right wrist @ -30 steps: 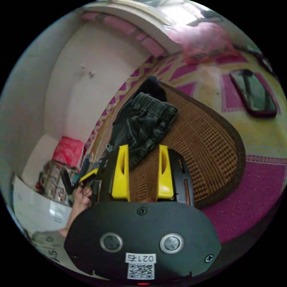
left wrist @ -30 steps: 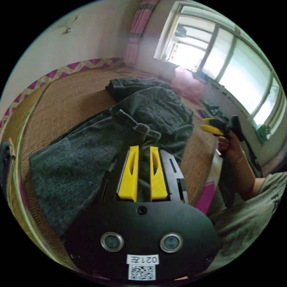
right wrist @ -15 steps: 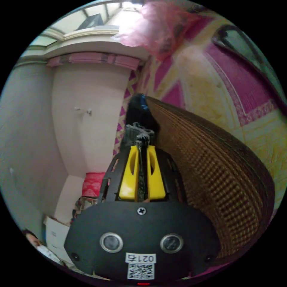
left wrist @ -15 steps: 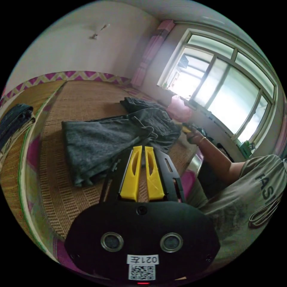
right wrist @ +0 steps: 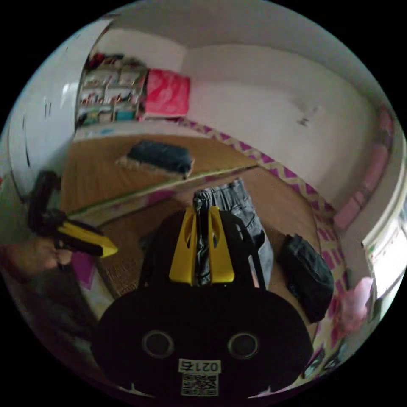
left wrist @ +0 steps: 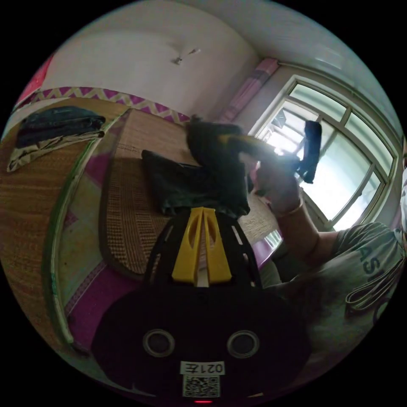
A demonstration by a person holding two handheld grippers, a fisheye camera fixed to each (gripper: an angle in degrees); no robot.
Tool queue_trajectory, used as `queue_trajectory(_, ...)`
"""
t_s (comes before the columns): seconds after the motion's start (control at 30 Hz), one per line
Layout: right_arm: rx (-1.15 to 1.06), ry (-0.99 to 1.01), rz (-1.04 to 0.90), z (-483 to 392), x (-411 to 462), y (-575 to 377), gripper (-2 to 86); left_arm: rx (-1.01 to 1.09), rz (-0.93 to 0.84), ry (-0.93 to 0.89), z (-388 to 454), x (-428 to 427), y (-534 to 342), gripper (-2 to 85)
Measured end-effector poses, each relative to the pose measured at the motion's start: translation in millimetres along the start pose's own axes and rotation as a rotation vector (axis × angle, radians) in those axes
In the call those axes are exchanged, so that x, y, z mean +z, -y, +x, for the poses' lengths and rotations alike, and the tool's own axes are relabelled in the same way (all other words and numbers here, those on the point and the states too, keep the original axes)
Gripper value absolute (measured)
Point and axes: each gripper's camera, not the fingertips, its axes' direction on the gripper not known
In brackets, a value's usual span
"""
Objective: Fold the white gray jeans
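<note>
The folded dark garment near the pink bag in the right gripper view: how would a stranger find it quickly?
Start at the woven mat along the zigzag-bordered wall. On its far end toward the pink bag lies a folded dark garment, flat and untouched. Unlike the gray jeans beside it, pinched between the right gripper fingers, it is nearly black and compact.

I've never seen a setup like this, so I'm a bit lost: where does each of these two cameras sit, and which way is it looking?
Left gripper view: rides on the left gripper, jaws closed and empty, facing the dark grey jeans on the woven straw mat and the window; the person's hand lifts the right gripper.
Right gripper view: rides on the right gripper, clamped on the jeans, facing the far wall; the left gripper shows beside it.
Both share jeans, mat and folded dark clothes.
</note>
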Motion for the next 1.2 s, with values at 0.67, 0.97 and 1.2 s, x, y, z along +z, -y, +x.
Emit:
queue_trajectory(0.67,-0.054,0.314,-0.247,-46.6,190.4,5.6,9.0,0.01,0.043,0.039,-98.9,-62.4,65.5,0.5)
queue_trajectory(0.97,0.587,0.311,-0.19,236.9,193.3,-107.5,11.6,-0.186,-0.105,0.075,-202.0,-34.0,158.3,16.7)
queue_trajectory(1.2,0.93,0.705,-0.271,346.8,300.9,-206.7,14.1,-0.322,-0.299,-0.11,-276.4,-5.6,176.6,15.6)
